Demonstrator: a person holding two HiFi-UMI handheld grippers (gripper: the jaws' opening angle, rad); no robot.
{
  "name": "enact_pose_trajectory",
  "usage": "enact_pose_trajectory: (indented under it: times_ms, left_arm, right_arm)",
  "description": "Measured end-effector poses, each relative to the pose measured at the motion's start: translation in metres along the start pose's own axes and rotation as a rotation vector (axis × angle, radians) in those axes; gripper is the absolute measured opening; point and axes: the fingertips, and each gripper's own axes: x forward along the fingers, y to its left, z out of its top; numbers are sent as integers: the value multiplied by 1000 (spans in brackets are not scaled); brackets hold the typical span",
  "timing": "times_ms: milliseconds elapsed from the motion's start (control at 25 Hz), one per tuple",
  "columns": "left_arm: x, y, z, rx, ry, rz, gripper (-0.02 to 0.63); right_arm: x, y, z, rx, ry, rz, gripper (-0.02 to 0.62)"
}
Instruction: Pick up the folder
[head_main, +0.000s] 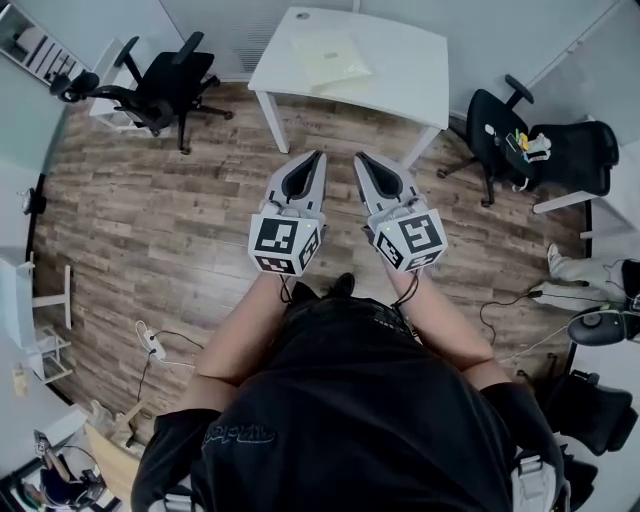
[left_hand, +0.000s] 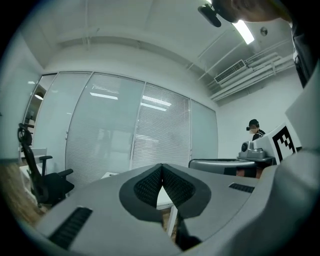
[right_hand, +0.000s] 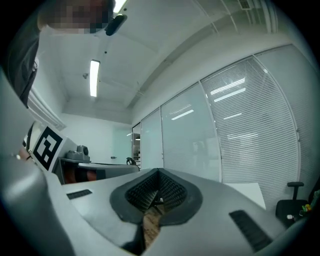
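A pale yellow folder lies flat on the white table at the top of the head view. My left gripper and right gripper are held side by side over the wooden floor, short of the table's near edge, both pointing toward it. Each is shut with nothing between its jaws. In the left gripper view the left gripper shows closed jaws, with a strip of the white table behind them. The right gripper is closed too, with floor showing beneath it.
A black office chair stands left of the table, and another black chair with small items on it stands to the right. A power strip and cable lie on the floor at the left. Glass walls with blinds stand behind the table.
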Motion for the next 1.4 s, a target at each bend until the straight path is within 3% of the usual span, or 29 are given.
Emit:
enact_pose_trajectory:
  times_ms: [280,920,1400]
  left_arm:
    - [23,9,-5,-6,9,23,12]
    - [111,30,-18,-37,13,-46,12]
    - [198,119,-18,-74,41,-60,12]
  right_arm:
    - [16,-17,-10,2,18,21,21]
    - [59,-87,-18,-16,33,-6,21]
    - [167,-149,-35,-11,73,-21,21]
